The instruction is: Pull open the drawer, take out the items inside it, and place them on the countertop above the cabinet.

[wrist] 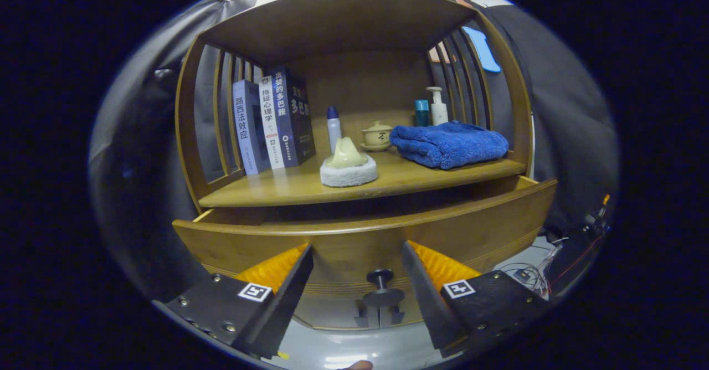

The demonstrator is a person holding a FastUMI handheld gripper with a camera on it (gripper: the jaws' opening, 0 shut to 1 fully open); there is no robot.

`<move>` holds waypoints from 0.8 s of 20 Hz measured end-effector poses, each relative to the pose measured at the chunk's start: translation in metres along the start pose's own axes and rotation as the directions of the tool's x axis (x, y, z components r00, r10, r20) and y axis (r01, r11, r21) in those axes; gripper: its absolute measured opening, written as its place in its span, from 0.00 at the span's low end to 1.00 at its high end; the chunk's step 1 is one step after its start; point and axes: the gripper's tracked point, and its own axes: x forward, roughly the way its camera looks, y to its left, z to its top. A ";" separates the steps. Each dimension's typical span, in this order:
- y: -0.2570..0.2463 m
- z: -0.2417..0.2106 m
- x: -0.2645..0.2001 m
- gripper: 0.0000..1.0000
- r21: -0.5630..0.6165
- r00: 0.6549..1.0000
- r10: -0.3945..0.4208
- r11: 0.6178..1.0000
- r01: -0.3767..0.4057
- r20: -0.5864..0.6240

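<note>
Wooden, curved drawer front (365, 237) sits just ahead of my gripper (357, 267), slid partly out beneath the countertop shelf (299, 190). Its dark round knob (380, 287) lies between my spread fingers, neither touching it.

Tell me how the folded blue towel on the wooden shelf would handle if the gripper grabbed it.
The folded blue terry towel looks soft and floppy, so it would probably sag and unfold if lifted by one edge. Its fuzzy pile should grip well, not slip. It lies flat, unlikely to roll. The gripper is open, its fingers either side of the drawer's dark round knob.
</note>
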 end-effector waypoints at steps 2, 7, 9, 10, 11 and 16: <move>-0.001 0.000 -0.001 0.97 0.006 1.000 0.001 1.000 -0.001 0.000; 0.000 0.000 -0.001 0.97 0.018 1.000 0.007 1.000 -0.007 -0.002; 0.000 0.000 -0.001 0.97 0.023 1.000 0.009 1.000 -0.009 -0.004; 0.000 0.000 -0.001 0.97 0.026 1.000 0.010 1.000 -0.010 -0.007; 0.000 -0.001 -0.001 0.97 0.028 1.000 0.010 1.000 -0.010 -0.011; 0.000 -0.012 0.000 0.99 -0.072 0.995 -0.024 0.997 0.016 -0.098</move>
